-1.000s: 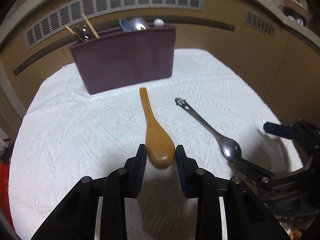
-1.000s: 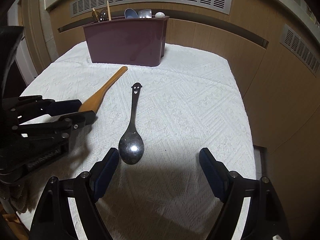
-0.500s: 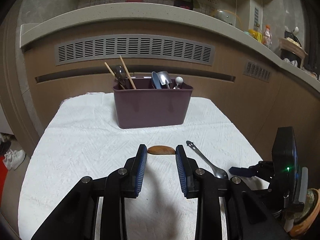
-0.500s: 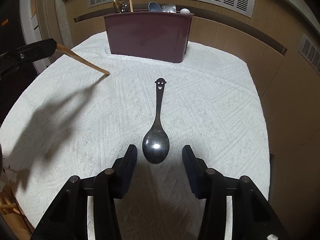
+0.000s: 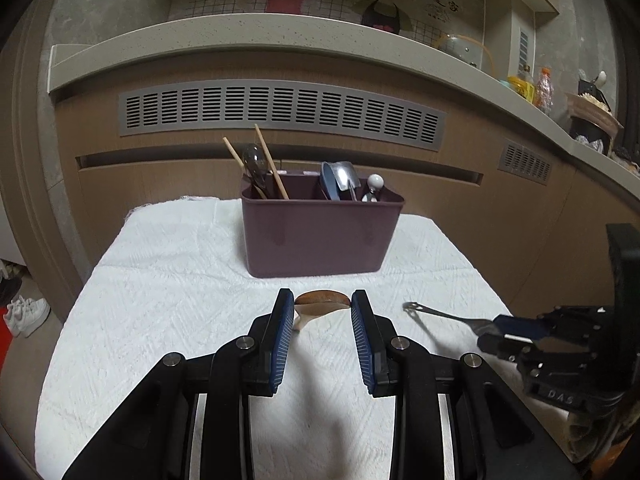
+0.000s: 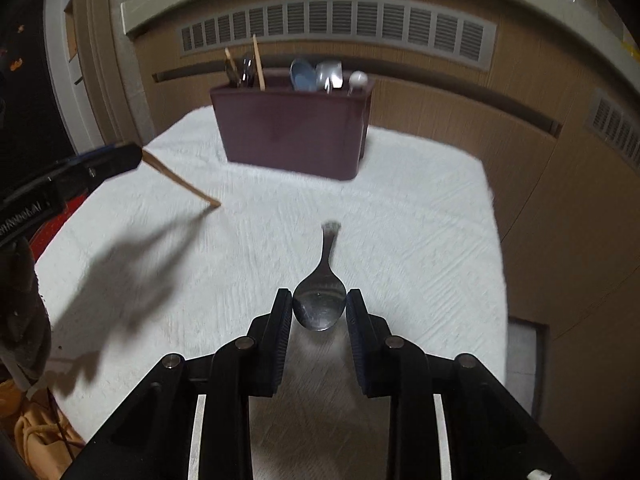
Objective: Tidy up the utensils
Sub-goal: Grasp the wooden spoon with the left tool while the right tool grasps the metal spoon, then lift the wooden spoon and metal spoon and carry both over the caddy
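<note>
My left gripper (image 5: 322,305) is shut on the bowl of a wooden spoon (image 5: 320,300) and holds it above the white cloth; its handle (image 6: 180,178) slants down from the left gripper (image 6: 120,158) in the right wrist view. My right gripper (image 6: 319,304) is shut on the bowl of a metal spoon (image 6: 320,300), handle pointing forward; in the left wrist view it (image 5: 504,326) holds that spoon (image 5: 436,313) above the cloth. A maroon utensil caddy (image 5: 320,236) stands at the table's far side, also in the right wrist view (image 6: 292,136).
The caddy holds chopsticks (image 5: 272,168) on its left and several spoons (image 5: 340,184) on its right. The white textured cloth (image 5: 160,300) covers the table. A wooden cabinet wall with vents (image 5: 280,112) rises behind. Shoes (image 5: 24,312) lie on the floor at left.
Both grippers have closed on their spoons and lifted them off the cloth. The left gripper rose first with the wooden spoon; the right closed on the metal spoon and is now raising it.
</note>
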Available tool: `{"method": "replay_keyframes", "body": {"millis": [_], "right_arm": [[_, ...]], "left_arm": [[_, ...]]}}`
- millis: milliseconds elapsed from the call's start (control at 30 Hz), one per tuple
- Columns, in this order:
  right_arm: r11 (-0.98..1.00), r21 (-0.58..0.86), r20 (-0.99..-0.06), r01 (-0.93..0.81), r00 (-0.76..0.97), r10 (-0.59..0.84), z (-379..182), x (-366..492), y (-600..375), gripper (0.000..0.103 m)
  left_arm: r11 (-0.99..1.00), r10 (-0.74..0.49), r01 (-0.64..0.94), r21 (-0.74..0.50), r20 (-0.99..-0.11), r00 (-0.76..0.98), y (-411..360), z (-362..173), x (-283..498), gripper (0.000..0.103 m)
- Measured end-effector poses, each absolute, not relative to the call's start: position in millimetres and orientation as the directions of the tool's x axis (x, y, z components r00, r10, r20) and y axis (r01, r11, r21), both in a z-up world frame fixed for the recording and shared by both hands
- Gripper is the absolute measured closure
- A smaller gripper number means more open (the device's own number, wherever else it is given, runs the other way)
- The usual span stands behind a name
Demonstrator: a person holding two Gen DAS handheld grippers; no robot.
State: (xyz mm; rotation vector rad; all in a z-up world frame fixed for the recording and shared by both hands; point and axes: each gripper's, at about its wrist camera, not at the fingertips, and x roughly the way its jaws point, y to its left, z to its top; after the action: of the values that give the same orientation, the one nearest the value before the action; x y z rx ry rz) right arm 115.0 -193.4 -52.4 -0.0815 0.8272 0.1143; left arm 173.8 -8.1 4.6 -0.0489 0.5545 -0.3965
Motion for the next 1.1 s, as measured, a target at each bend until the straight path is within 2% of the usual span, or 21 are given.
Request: {"method": "replay_keyframes", "body": {"millis": [200, 633, 933, 1100], "right_arm": [[0.993, -0.052, -0.692, -0.108, 0.721, 0.042, -34, 138, -197, 0.077], [0.993, -0.042, -0.660, -0.112, 0.750, 0.057, -21, 170, -203, 0.077], [0.990, -0.036, -0.631, -0.135, 0.771, 0.082, 9, 163, -201, 0.078], [0.986, -0.029, -0.601, -0.165, 0.791, 0.115, 37, 148, -194, 0.078]], "left_arm": [[0.930, -0.367, 0.331, -0.162, -0.482, 0.795, -2, 8, 189, 0.072], [0.937, -0.348, 0.315, -0.152, -0.474, 0.809, -6, 16, 236, 0.072], [0.923, -0.383, 0.354, -0.150, -0.429, 0.818, -6, 39, 217, 0.072], [0.912, -0.410, 0.384, -0.145, -0.380, 0.829, -5, 76, 196, 0.072]]}}
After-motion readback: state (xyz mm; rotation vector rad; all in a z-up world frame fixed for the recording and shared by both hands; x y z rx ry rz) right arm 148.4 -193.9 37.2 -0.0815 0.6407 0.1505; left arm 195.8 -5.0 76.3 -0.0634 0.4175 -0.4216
